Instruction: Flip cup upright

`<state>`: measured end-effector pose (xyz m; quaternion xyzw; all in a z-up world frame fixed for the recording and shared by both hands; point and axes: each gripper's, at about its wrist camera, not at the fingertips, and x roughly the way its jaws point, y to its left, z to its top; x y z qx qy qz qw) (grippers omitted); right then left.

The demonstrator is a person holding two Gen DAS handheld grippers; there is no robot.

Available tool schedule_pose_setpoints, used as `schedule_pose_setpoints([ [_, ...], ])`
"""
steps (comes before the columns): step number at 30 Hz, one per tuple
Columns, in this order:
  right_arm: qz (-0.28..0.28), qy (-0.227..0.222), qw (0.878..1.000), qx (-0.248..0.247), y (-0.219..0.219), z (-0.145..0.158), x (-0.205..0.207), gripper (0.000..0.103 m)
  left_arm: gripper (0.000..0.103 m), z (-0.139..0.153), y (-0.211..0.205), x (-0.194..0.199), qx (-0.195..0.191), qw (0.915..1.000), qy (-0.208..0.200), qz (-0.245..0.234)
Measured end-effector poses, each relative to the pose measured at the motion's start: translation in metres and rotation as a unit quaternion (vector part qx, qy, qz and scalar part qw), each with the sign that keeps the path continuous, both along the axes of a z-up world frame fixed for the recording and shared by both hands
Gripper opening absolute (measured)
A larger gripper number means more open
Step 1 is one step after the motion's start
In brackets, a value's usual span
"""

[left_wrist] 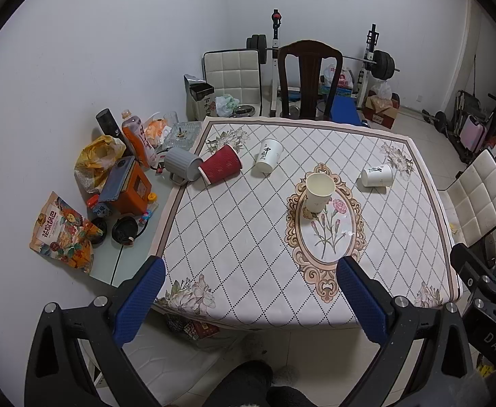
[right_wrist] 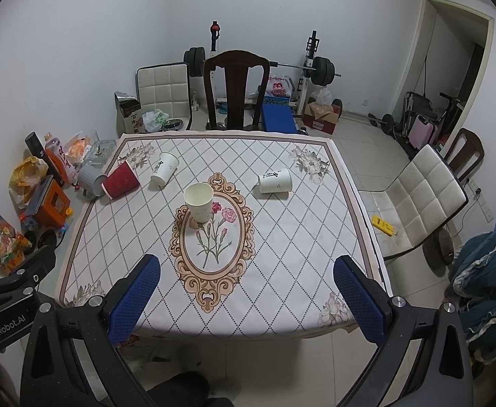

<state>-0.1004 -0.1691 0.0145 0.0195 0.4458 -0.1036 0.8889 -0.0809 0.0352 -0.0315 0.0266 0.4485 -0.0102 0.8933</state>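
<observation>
A cream paper cup (left_wrist: 319, 191) (right_wrist: 198, 201) stands upright at the middle of the patterned table (left_wrist: 241, 237) (right_wrist: 281, 237). A white printed cup (left_wrist: 377, 175) (right_wrist: 275, 180) lies on its side at the right. Another white cup (left_wrist: 268, 155) (right_wrist: 164, 168) lies on its side at the back left, beside a red ribbed cup (left_wrist: 221, 167) (right_wrist: 121, 180) and a grey ribbed cup (left_wrist: 182, 164) (right_wrist: 91, 179), both also on their sides. My left gripper (left_wrist: 248, 300) and right gripper (right_wrist: 248, 296) are open and empty, held above the table's near edge.
A side surface at the left holds a snack bag (left_wrist: 62, 234), an orange box (left_wrist: 130, 188), bottles and a glass ashtray (left_wrist: 180, 134). A dark wooden chair (left_wrist: 310, 78) stands behind the table, a white chair (right_wrist: 421, 200) to the right. Weights stand at the back.
</observation>
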Motion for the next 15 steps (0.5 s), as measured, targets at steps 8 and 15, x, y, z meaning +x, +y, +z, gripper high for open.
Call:
schedule_pose_setpoints([
  [8, 0.0, 0.0, 1.0, 0.0, 0.0, 0.0005, 0.0005, 0.103, 0.103, -0.002, -0.0008, -0.0017, 0.001, 1.0, 0.0, 0.0],
  [15, 0.0, 0.001, 1.0, 0.001, -0.0002, 0.0008, 0.0012, 0.103, 0.103, -0.0032, 0.0001, -0.0027, 0.002, 1.0, 0.0, -0.001],
])
